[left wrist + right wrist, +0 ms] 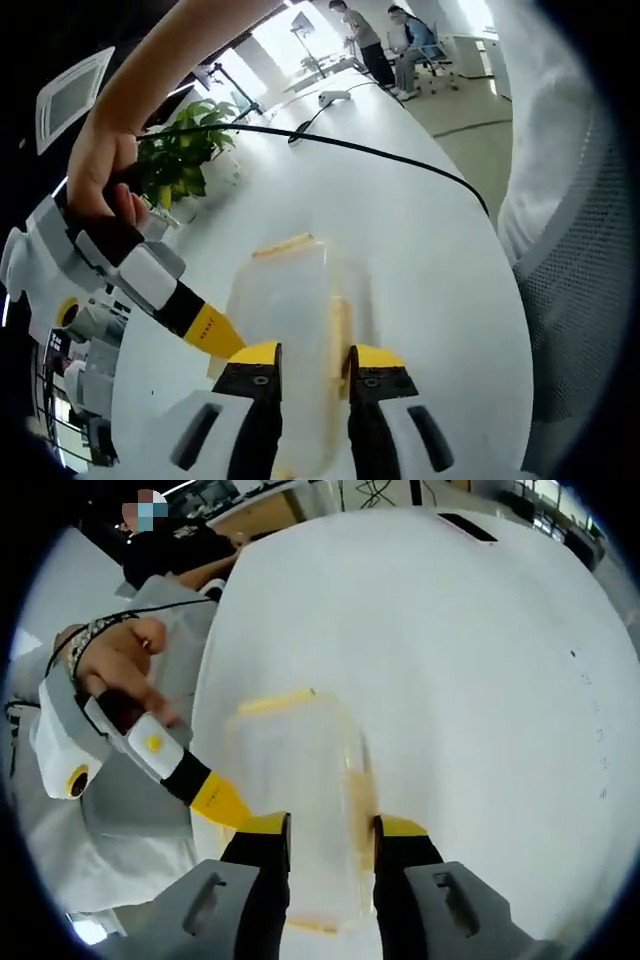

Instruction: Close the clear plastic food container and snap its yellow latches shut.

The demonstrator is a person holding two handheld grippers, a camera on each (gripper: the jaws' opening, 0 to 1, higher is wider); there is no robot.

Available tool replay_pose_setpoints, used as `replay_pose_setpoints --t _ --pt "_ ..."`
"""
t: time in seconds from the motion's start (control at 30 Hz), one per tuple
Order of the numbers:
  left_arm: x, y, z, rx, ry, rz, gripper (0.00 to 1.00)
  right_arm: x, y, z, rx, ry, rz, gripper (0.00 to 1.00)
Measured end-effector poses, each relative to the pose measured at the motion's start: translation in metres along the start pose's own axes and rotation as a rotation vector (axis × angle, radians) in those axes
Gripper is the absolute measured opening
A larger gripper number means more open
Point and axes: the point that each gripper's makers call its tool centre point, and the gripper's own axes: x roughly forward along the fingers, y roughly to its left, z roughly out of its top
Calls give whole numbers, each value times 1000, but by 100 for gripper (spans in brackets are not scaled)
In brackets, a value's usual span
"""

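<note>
At lower centre of both views the clear container sits on the white worktop, lid apparently down, each gripper, left and right, clenched on an end, so latching yellow latches seems underway, unfinished.

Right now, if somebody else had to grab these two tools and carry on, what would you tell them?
Left gripper: jaws on either side of the clear container's near end; firm grip cannot be judged.
Right gripper: jaws flank the same container from the opposite end; likewise unclear.
The container lies on the white table, lid apparently down.
Yellow latches: one at the far end, one along the side. Whether any is snapped cannot be told.
Left to do: check lid seating, press each latch shut.
</note>
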Motion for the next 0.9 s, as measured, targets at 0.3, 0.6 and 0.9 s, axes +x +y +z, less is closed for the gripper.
replay_pose_setpoints --t 0.3,0.6,0.9 --pt "4 -2 2 15 -4 7 18 -1 -3 1 5 4 11 26" --pt "4 0 1 37 0 4 18 0 -7 4 -6 59 53 24" --pt "5 1 2 51 -3 -6 19 0 -1 1 -42 94 75 22"
